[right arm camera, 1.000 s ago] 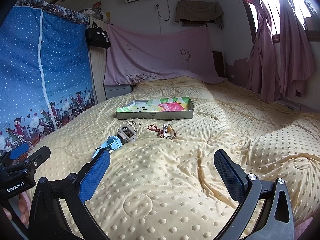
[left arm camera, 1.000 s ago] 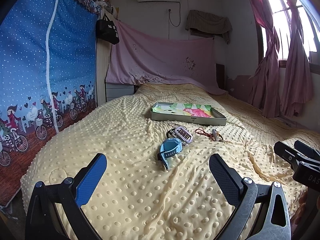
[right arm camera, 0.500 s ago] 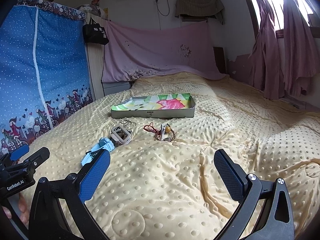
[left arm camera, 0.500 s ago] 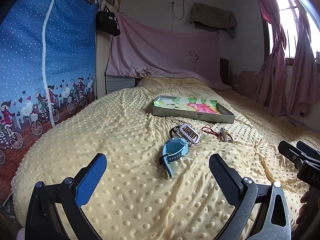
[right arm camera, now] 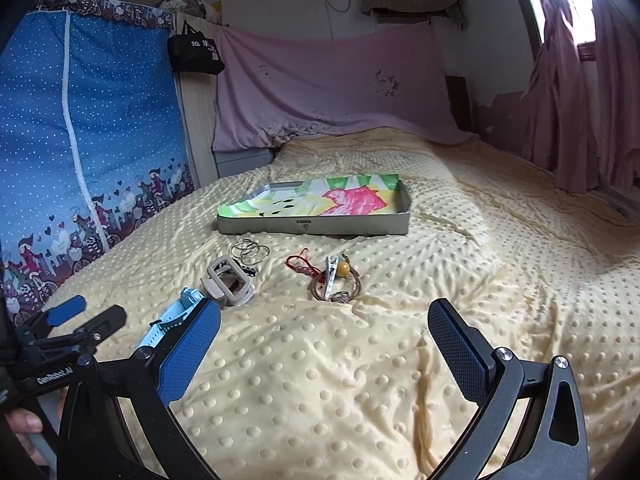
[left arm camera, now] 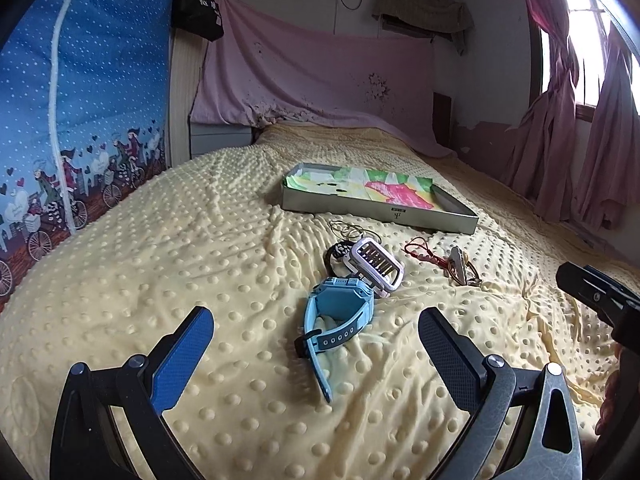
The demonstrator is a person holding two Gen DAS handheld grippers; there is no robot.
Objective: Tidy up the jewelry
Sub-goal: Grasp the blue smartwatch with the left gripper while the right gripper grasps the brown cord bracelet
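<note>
A blue watch [left arm camera: 336, 320] lies on the yellow bedspread just ahead of my open, empty left gripper [left arm camera: 316, 364]. Beyond it lie a pink-white watch [left arm camera: 376, 264], thin metal rings [left arm camera: 348, 229], a red cord bracelet [left arm camera: 420, 249] and a silver clip with a bead [left arm camera: 460, 266]. A shallow grey tray [left arm camera: 380, 212] with colourful lining stands behind them. In the right wrist view my open, empty right gripper [right arm camera: 324, 344] hovers short of the clip and bead [right arm camera: 336, 280], red cord [right arm camera: 300, 266], rings [right arm camera: 250, 250], pale watch [right arm camera: 230, 286], blue watch [right arm camera: 172, 320] and tray [right arm camera: 316, 226].
The dotted yellow bedspread [left arm camera: 160, 260] covers the whole bed. A blue patterned wardrobe cover [left arm camera: 80, 120] stands at the left, a pink sheet [left arm camera: 320, 80] hangs behind, and pink curtains [left arm camera: 580, 140] hang at the right. The left gripper shows in the right view [right arm camera: 64, 316].
Both grippers have moved forward and lower toward the jewelry; the items appear nearer and larger. Both stay open and nothing has been picked up.
</note>
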